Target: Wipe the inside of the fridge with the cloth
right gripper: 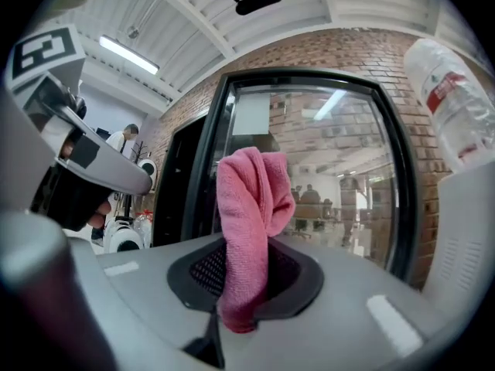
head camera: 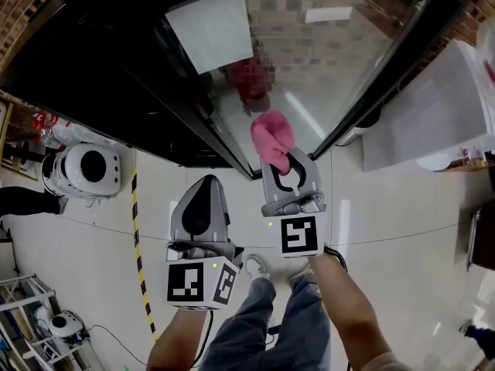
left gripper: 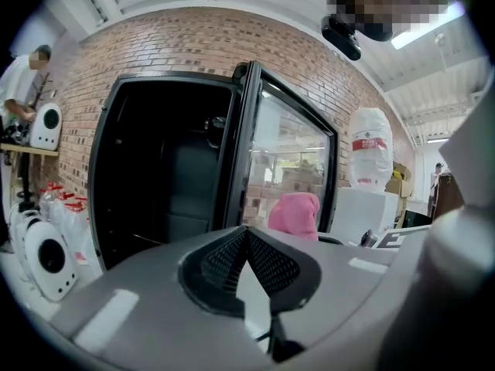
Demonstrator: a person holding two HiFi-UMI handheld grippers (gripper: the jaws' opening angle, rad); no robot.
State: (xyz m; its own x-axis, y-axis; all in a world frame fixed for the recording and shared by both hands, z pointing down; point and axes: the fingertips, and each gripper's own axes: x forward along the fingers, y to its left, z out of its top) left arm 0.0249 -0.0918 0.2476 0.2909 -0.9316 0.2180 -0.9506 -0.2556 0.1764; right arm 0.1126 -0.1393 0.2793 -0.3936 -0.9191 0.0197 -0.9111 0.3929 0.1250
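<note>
Item 1: left hand-held gripper (head camera: 203, 185), (left gripper: 247, 239). Jaw tips together, nothing between them. Points forward and away from the body, its marker cube (head camera: 199, 282) nearest the person. Carried on the bare left forearm (head camera: 176, 338), low and close to the torso.

Item 2: right hand-held gripper (head camera: 287, 168), (right gripper: 244, 280). Jaws clamped on a pink cloth (right gripper: 249, 207), which stands up out of them and folds over at the top. Held further forward than the left, just beside it. Bare right forearm (head camera: 346, 304) extended.
</note>
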